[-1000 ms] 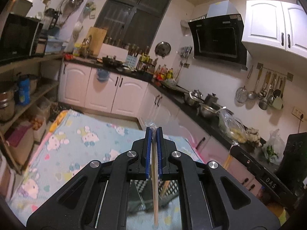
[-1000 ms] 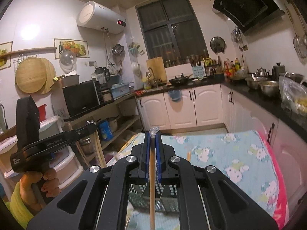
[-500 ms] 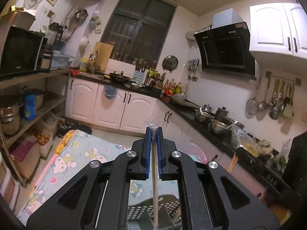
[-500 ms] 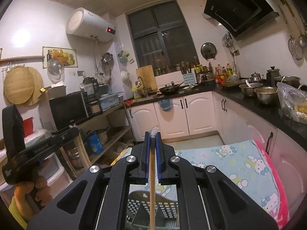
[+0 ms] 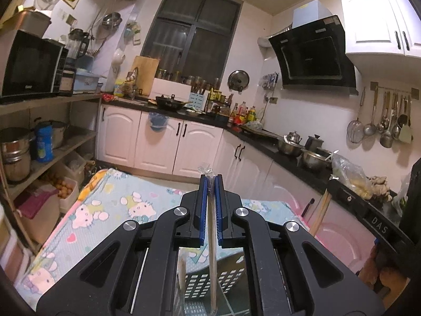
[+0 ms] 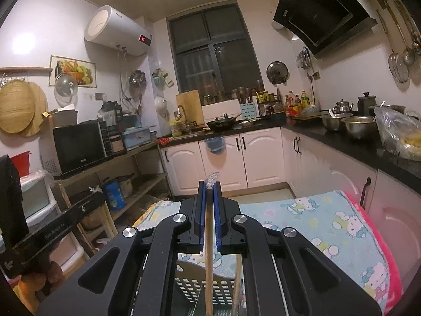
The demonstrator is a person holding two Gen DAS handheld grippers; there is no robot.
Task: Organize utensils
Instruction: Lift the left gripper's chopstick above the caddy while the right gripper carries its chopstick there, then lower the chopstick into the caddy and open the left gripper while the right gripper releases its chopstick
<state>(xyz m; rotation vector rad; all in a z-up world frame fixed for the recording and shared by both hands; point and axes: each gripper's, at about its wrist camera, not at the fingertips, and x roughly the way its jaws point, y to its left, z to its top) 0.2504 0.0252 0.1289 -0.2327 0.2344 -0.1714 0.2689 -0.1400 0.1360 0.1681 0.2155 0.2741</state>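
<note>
My left gripper (image 5: pixel 210 181) is shut on a wooden chopstick in a clear wrapper (image 5: pixel 212 250); the stick hangs down between the blue pads into a perforated grey utensil basket (image 5: pixel 208 284) below. My right gripper (image 6: pixel 209 187) is shut on another wrapped wooden chopstick (image 6: pixel 208 258), which also points down into the same basket (image 6: pixel 200 287). A further stick (image 5: pixel 181 281) stands in the basket. The other gripper shows at the edge of each view, at right (image 5: pixel 368 218) and at left (image 6: pixel 52 231).
The basket stands on a table with a Hello Kitty cloth (image 5: pixel 110 210) (image 6: pixel 329 226). White cabinets and a black counter with pots (image 5: pixel 297 147) run along the right. Open shelves with a microwave (image 6: pixel 79 144) stand on the left.
Both views have tilted upward, showing more wall and ceiling. The basket has dropped lower in both views. Both grippers stay shut on their chopsticks.
</note>
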